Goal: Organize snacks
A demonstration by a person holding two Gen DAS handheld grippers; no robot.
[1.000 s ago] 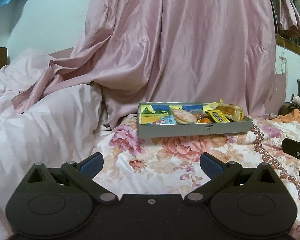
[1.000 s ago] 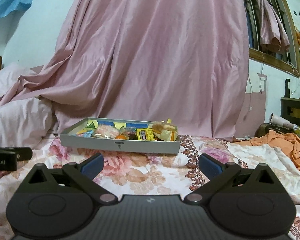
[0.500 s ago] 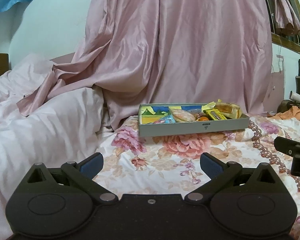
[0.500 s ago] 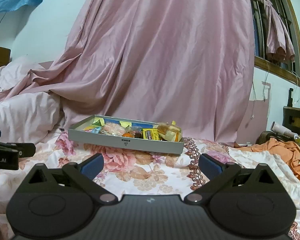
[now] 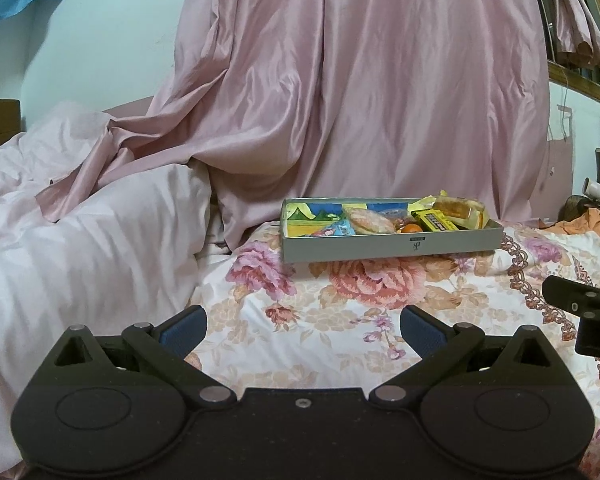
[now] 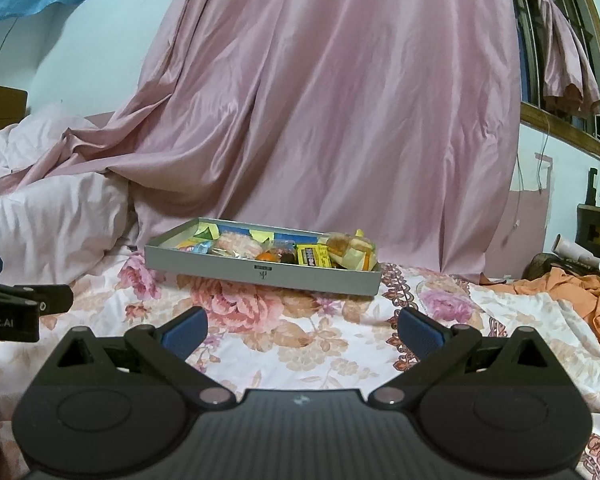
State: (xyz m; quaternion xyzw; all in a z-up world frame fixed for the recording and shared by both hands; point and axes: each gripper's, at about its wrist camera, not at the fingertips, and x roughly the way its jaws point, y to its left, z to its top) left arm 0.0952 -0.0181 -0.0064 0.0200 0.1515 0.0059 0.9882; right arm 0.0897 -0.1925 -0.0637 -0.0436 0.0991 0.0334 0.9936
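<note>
On the floral bed [image 5: 340, 320], your left hand-held gripper [image 5: 302, 330] and right hand-held gripper [image 6: 302, 330] both gape wide, empty, well short of the grey snack tray [image 6: 260, 272] ahead by the pink curtain [image 6: 340, 120].

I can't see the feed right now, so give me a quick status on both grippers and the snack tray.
Left gripper open, empty. Right gripper open, empty. Snack tray ahead on floral bedspread, untouched. Path clear.
</note>
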